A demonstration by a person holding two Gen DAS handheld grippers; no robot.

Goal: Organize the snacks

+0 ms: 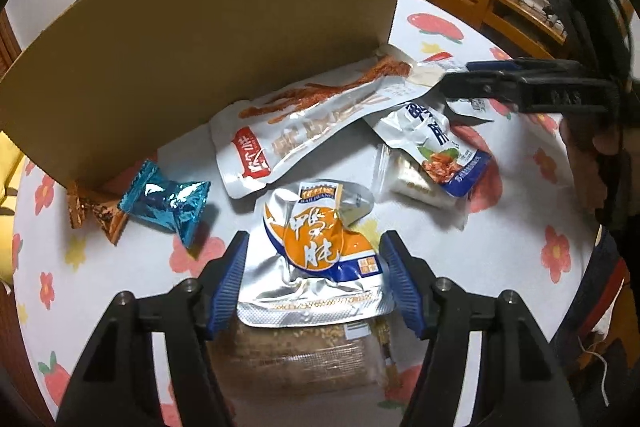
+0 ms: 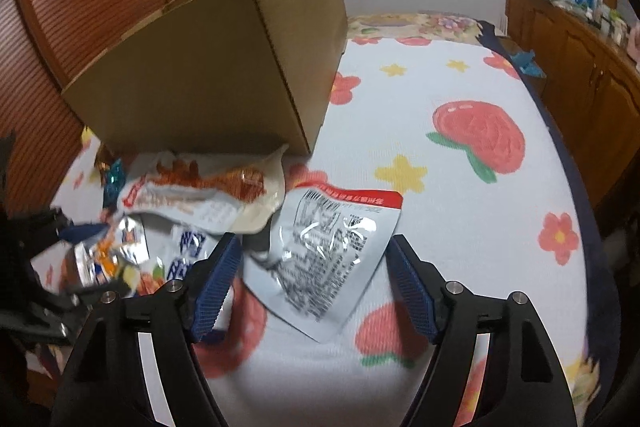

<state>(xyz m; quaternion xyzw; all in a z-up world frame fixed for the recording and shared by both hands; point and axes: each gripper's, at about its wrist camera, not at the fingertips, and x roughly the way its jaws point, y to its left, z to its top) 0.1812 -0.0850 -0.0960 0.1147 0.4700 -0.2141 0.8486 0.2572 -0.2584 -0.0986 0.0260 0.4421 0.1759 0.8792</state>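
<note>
1. Left gripper [image 1: 314, 277] angles down over the pile, its blue-padded jaws standing apart on either side of the silver-and-orange pouch [image 1: 316, 259] — the pads flank the pouch's edges, and I cannot tell whether they actually press on it.
2. That pouch lies on top of a clear pack of brown bars [image 1: 304, 359], which sits right under the left gripper's fingers.
3. Right gripper [image 2: 314, 283] hangs over the silver pouch with the red strip [image 2: 328, 251], printed back side up on the flowered cloth [image 2: 460, 211]. Jaws well apart, neither pad touching the pouch — it lies between them, loose.
4. In the left wrist view the right gripper comes in from the right edge as a dark arm, its tips over the far end of the heap.
5. The long white pouch with the orange picture [image 1: 312, 115] leans with its top end against the foot of the cardboard box [image 1: 208, 39]; in the right wrist view its end curls up beside the box's corner.
6. Just beside it, the white-and-blue pouch [image 1: 444, 143] overlaps a small clear-wrapped pale block [image 1: 412, 179].
7. Off to the left, a blue foil candy [image 1: 168, 203] and an orange-brown wrapped candy [image 1: 96, 211] sit touching each other at the base of the box.
8. Box stands upright on the cloth — its inside is not visible from either camera.
</note>
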